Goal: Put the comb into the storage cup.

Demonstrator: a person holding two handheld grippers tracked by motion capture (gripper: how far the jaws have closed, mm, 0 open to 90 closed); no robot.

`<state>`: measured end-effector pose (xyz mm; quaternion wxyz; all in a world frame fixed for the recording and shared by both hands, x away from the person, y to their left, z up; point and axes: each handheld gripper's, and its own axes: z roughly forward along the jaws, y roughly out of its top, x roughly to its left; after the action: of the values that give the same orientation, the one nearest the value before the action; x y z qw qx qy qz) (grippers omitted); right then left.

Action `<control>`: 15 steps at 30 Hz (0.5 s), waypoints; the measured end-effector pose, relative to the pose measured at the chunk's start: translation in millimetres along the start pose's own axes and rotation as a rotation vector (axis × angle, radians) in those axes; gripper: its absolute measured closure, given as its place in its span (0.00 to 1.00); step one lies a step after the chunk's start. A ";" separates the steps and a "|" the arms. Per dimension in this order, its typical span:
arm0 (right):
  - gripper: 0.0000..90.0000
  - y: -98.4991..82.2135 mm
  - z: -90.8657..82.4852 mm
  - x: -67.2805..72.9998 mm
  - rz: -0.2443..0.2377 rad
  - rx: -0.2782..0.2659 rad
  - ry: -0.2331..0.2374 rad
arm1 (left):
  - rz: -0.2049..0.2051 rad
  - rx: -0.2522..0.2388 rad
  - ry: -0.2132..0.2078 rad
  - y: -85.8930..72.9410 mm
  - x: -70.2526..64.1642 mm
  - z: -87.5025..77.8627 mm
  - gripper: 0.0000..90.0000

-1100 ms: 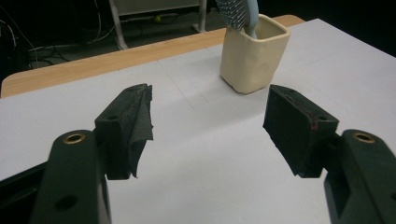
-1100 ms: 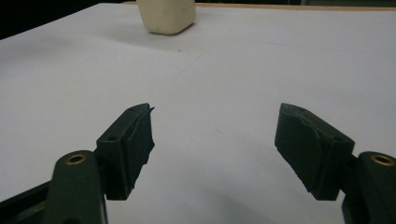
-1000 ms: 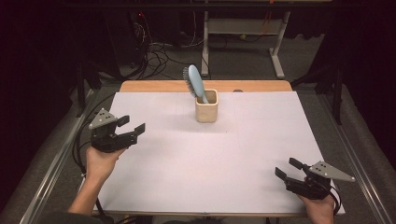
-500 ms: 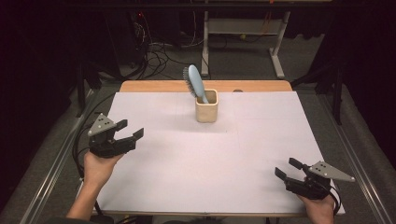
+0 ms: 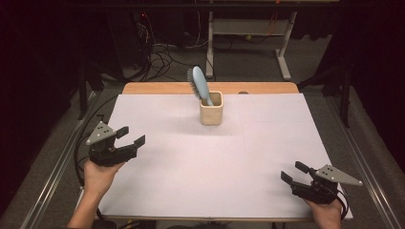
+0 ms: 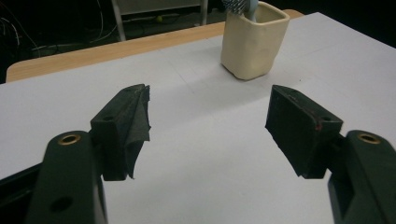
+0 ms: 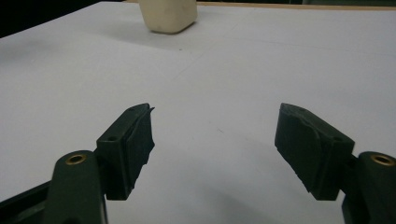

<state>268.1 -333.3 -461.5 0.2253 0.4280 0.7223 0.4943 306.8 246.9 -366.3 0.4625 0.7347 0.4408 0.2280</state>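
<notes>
Hairbrush [image 5: 197,86] stands handle-down in a cream cup [image 5: 211,109], leaning left, near the middle of the table's [image 5: 267,143] far edge. White sheet covers the table; a wood strip shows along the far edge. Left gripper [image 5: 128,137] sits at the left edge, jaws spread with nothing between them, having just been opening; it faces the cup, well apart from it. Right gripper [image 5: 293,172] rests near the near right corner, jaws spread wide, empty.
</notes>
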 end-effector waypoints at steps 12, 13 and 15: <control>0.32 0.0 0.6 0.5 -0.001 0.004 0.005 | -0.030 -0.013 -0.021 -10.1 0.1 -5.5 0.34; 0.32 0.1 0.5 0.5 -0.001 0.005 0.006 | -0.032 -0.013 -0.021 -10.5 0.0 -5.7 0.34; 0.32 0.0 0.5 0.5 -0.002 0.003 0.004 | -0.033 -0.014 -0.022 -11.8 0.0 -6.3 0.33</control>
<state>268.2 -332.6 -461.7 0.2236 0.4265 0.7239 0.4940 297.0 252.0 -373.7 0.4763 0.7264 0.4463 0.2152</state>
